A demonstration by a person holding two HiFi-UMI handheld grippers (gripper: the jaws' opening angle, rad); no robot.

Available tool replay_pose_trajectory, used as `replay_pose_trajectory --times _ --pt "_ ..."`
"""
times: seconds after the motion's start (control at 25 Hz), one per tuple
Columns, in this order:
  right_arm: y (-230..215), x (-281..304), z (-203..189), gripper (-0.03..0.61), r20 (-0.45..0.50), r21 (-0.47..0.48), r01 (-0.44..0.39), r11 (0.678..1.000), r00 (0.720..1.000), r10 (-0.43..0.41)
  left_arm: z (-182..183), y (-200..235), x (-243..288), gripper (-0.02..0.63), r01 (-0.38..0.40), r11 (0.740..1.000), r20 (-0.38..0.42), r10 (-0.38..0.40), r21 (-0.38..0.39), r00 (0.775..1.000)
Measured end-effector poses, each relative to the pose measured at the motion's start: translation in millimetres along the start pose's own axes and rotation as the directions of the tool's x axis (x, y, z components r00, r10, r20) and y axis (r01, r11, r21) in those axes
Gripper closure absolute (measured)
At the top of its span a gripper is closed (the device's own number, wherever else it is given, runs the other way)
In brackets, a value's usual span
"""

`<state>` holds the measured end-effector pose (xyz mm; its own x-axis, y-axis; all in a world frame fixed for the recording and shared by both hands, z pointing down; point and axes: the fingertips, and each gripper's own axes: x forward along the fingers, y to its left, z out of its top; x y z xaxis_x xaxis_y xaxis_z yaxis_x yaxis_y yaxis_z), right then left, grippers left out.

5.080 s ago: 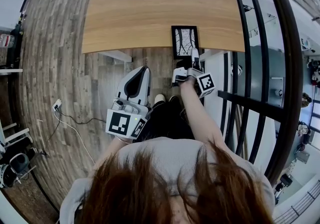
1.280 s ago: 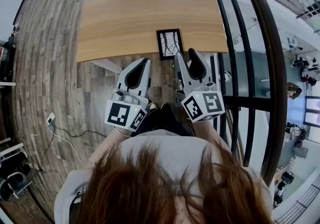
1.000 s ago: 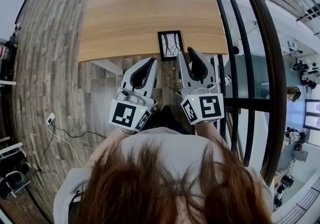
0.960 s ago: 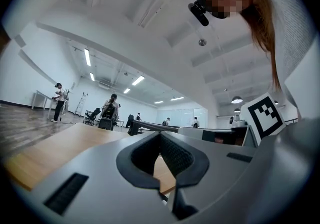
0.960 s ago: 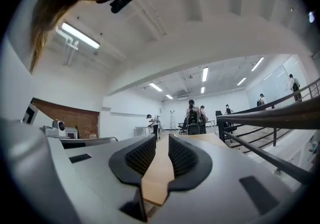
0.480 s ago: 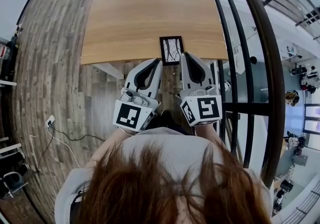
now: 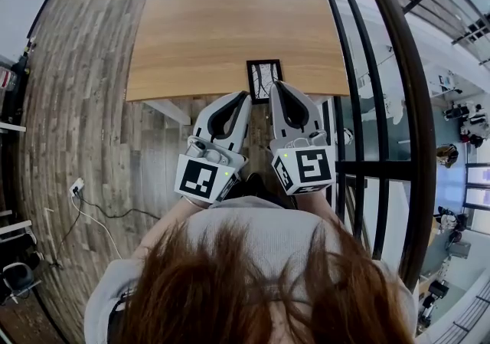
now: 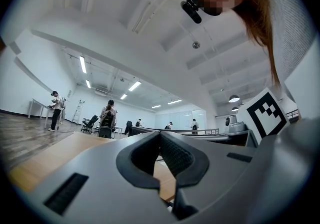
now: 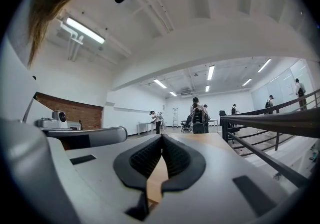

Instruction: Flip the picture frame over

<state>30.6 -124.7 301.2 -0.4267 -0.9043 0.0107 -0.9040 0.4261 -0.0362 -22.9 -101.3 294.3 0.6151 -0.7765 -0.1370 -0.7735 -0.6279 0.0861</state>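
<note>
The black picture frame [image 7: 264, 80] lies flat, picture side up, at the near edge of the wooden table [image 7: 230, 13]. My left gripper [image 7: 245, 94] is shut and empty, its tip just left of the frame's near corner. Shut and empty too, my right gripper [image 7: 274, 85] has its tip over the frame's near right part; I cannot tell whether it touches. In the left gripper view the left gripper [image 8: 160, 133] has its pads together over the tabletop. The right gripper view shows the right gripper [image 9: 162, 136] with pads together as well. Neither gripper view shows the frame.
A black metal railing [image 7: 360, 67] runs close along the table's right side. Plank floor [image 7: 76, 105] lies to the left, with a socket and cable [image 7: 76, 184]. Several people stand at desks far across the room [image 8: 55, 111].
The right gripper's jaws have closed on nothing. Both grippers have drawn together and forward to the frame's near edge. The frame has not moved on the table.
</note>
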Motion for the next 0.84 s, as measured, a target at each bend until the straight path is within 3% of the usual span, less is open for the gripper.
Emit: replay_pose_trajectory --times 0.84 --pt "1.1 -4.7 6.1 0.562 0.009 -0.039 -0.017 0.999 1.0 0.017 -1.7 -6.1 1.5 0.607 0.002 1.0 -0.002 -0.002 -0.02 1.0"
